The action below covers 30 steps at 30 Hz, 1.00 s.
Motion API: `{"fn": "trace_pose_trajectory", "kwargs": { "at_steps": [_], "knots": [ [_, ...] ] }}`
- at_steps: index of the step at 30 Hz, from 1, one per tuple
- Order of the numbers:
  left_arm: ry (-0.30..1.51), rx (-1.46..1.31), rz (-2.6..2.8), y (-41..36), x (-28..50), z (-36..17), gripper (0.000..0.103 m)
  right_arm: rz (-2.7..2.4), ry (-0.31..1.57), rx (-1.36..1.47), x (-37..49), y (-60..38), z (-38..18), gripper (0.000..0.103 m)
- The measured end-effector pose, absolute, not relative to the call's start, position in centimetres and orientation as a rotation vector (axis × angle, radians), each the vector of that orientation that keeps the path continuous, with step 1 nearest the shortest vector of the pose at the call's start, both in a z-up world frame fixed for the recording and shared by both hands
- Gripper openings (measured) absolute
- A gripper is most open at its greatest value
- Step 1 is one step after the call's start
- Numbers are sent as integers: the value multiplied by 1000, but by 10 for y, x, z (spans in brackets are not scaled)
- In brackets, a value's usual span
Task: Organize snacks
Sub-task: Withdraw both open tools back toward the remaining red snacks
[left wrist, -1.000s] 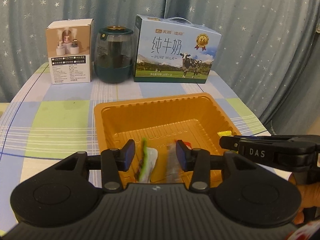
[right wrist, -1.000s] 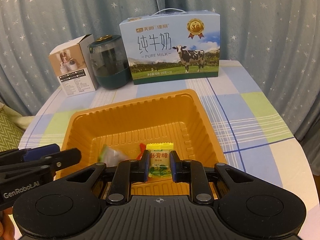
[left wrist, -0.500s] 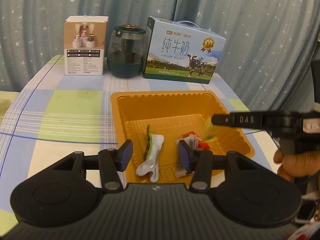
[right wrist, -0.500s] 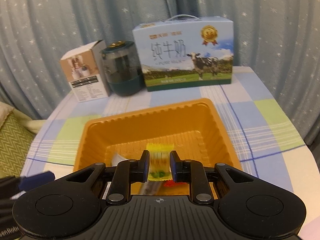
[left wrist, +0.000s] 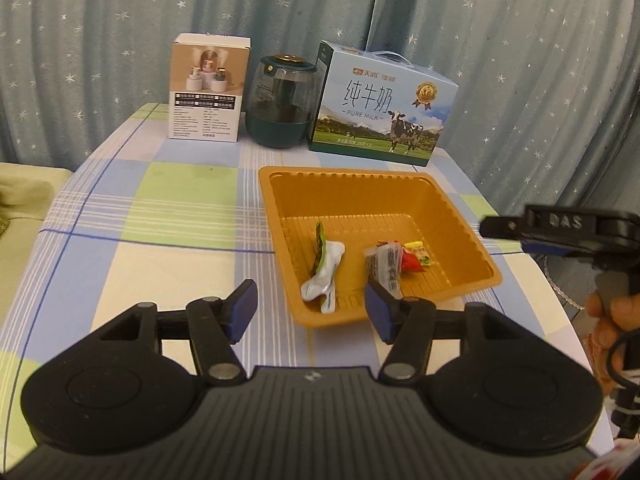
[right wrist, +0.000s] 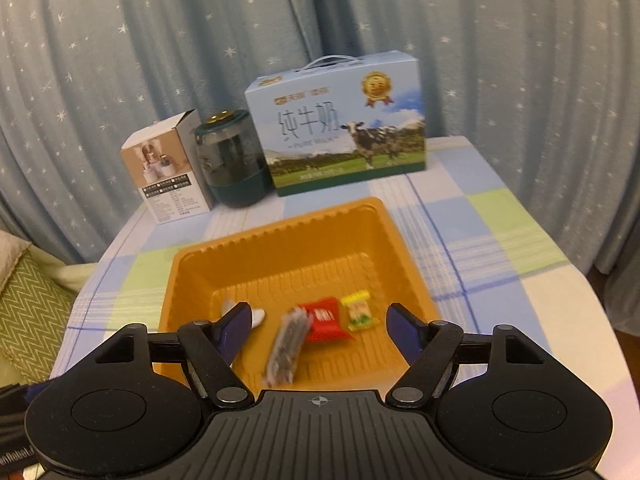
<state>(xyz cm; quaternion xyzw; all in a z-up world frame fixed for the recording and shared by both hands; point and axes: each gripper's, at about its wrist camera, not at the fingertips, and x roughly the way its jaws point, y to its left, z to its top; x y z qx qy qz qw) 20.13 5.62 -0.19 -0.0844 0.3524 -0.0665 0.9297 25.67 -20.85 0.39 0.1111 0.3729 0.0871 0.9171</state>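
Both my left tongs (left wrist: 311, 307) and right tongs (right wrist: 318, 330) gape wide, holding nothing. Four snacks lie in the orange tray (right wrist: 280, 248). I should lift straight up, clear of its rim, so nothing gets nudged.

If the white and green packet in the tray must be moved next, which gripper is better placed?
Left, probably. The open left gripper frames the white and green packet in the orange tray; the right gripper, also open, faces the tray's other side.

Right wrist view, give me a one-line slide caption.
Open right gripper above the orange tray holding a yellow candy, red packet and two more wrapped snacks.
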Motion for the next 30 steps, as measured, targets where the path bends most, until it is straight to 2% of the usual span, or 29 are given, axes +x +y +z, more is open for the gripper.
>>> {"fn": "trace_pose_trajectory", "kwargs": {
  "at_steps": [6, 11, 17, 30],
  "knots": [
    [710, -164, -132, 54, 159, 12, 59, 150, 774, 229, 194, -217, 11, 74],
    [706, -166, -124, 52, 124, 19, 69, 138, 780, 246, 145, -217, 14, 74],
    [706, -171, -116, 55, 87, 23, 75, 138, 790, 246, 98, -212, 13, 74],
    [731, -147, -112, 61, 40, 14, 80, 116, 806, 233, 43, -219, 7, 74]
  ]
}}
